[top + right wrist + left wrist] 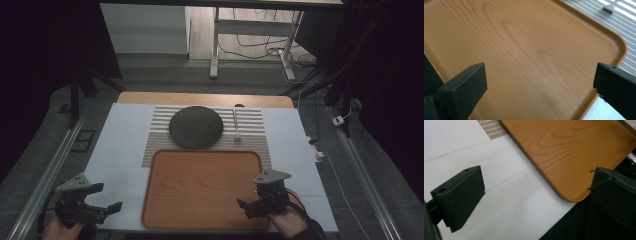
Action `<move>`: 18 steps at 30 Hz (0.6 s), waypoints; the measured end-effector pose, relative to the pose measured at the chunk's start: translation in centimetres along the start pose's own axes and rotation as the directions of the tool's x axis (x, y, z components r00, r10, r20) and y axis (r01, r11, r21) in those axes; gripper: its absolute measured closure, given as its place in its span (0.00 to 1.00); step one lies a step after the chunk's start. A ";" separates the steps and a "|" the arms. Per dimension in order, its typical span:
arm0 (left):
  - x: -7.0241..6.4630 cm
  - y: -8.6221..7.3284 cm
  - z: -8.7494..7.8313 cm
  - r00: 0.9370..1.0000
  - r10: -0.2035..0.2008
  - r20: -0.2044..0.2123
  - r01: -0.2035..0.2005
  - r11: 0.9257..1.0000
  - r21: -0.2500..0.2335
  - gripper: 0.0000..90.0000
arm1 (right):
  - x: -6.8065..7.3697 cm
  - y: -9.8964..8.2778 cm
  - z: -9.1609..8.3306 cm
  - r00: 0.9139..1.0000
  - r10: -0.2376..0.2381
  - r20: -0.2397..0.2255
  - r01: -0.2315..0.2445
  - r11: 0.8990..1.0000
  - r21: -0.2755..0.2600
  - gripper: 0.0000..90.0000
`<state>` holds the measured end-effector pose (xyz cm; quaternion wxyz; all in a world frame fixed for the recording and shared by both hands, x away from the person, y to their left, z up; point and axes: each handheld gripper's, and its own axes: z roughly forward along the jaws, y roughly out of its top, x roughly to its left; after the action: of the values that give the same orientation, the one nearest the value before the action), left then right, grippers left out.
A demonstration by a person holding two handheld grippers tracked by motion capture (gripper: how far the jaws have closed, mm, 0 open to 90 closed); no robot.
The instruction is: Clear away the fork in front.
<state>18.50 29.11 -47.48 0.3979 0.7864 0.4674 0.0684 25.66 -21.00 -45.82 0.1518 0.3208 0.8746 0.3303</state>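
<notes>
left gripper [111, 197] released, off tray [200, 220] edge | right gripper [244, 205] released, over tray

This is looking like a lab or test room, not a home. A desk frame [250, 35] with white metal legs is standing on the grey floor behind the table [125, 145], and loose cables [265, 47] are lying under it. Metal rails [47, 170] are running along both sides. Dark stands [80, 80] are standing around in the dim light.
</notes>
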 end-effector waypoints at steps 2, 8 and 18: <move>0.0 0.0 0.0 1.000 -0.001 -0.001 0.001 1.000 0.000 0.00 | -0.1 0.5 0.6 1.000 -0.019 0.007 0.019 1.000 0.006 0.00; 0.0 0.0 0.0 1.000 -0.004 -0.001 0.004 1.000 0.001 0.00 | -0.2 1.4 1.8 1.000 -0.018 0.009 0.017 0.999 0.048 0.00; 0.1 0.0 0.0 1.000 -0.011 0.001 0.011 1.000 0.002 0.00 | -1.1 2.4 3.7 0.991 -0.099 0.088 0.090 0.991 0.097 0.00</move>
<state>18.59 29.15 -47.53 0.3978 0.7841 0.4718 0.0654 29.32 -18.57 -46.85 0.1925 0.3006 0.8953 0.2664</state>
